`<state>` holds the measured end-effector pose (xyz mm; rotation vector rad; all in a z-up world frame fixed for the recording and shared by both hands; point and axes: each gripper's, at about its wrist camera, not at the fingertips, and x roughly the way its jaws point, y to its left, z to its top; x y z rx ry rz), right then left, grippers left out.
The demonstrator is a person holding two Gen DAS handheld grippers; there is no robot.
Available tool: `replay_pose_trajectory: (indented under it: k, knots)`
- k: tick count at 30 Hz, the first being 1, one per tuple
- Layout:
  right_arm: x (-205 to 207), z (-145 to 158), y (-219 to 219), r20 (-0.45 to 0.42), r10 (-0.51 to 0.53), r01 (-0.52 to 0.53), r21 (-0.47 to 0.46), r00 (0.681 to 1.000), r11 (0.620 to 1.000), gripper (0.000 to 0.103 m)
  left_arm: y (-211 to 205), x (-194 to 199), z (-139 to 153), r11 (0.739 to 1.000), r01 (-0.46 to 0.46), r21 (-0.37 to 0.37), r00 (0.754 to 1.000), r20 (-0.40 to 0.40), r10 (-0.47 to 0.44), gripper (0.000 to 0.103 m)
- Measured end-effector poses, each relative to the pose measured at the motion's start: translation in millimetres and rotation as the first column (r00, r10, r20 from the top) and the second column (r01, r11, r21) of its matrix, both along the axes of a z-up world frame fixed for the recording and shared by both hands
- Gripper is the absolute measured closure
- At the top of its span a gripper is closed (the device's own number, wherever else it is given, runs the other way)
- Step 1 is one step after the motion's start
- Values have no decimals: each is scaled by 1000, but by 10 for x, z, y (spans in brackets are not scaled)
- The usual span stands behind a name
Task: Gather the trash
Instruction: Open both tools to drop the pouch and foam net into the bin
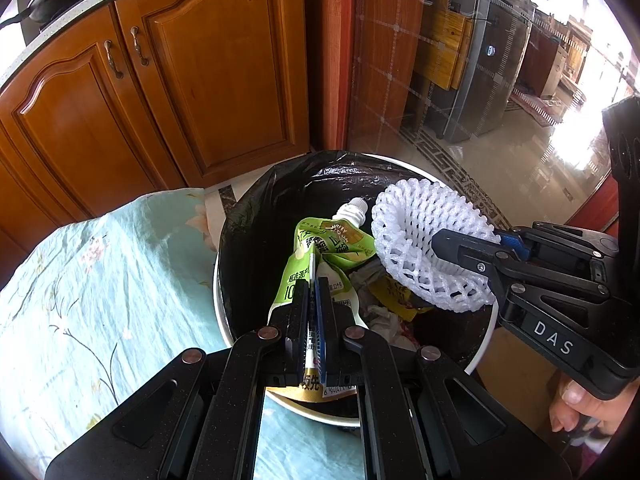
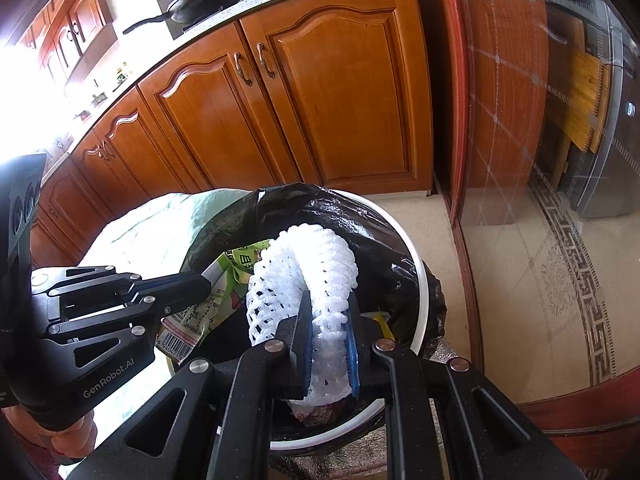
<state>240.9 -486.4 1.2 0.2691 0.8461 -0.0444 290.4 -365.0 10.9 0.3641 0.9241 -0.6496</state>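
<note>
A white bin (image 1: 221,312) lined with a black bag (image 1: 260,216) stands on the floor; it also shows in the right wrist view (image 2: 414,264). My left gripper (image 1: 313,292) is shut on a green spouted drink pouch (image 1: 320,248) and holds it over the bin's opening. My right gripper (image 2: 329,304) is shut on a white foam fruit net (image 2: 304,272) above the bin. The net (image 1: 416,240) and the right gripper (image 1: 440,246) show at the right of the left wrist view. The left gripper (image 2: 202,284) with the pouch (image 2: 228,280) shows at the left of the right wrist view.
Crumpled paper and a yellow wrapper (image 1: 396,300) lie in the bin. A table with a light blue floral cloth (image 1: 88,288) touches the bin's left. Wooden cabinet doors (image 1: 180,80) stand behind. A glass door (image 1: 460,60) and tiled floor (image 2: 520,280) lie right.
</note>
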Motion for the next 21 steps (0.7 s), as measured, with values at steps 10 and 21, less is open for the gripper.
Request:
replay_pose_trajectory:
  k: [10, 21]
  knots:
    - [-76, 72, 4, 28, -7, 7, 6, 1000, 1000, 73, 39, -88, 90, 1000, 2, -7, 999, 34, -2, 75]
    - [-156, 145, 16, 55, -19, 17, 30, 998, 999, 53, 258, -138, 147, 999, -31, -24, 999, 39, 32, 72]
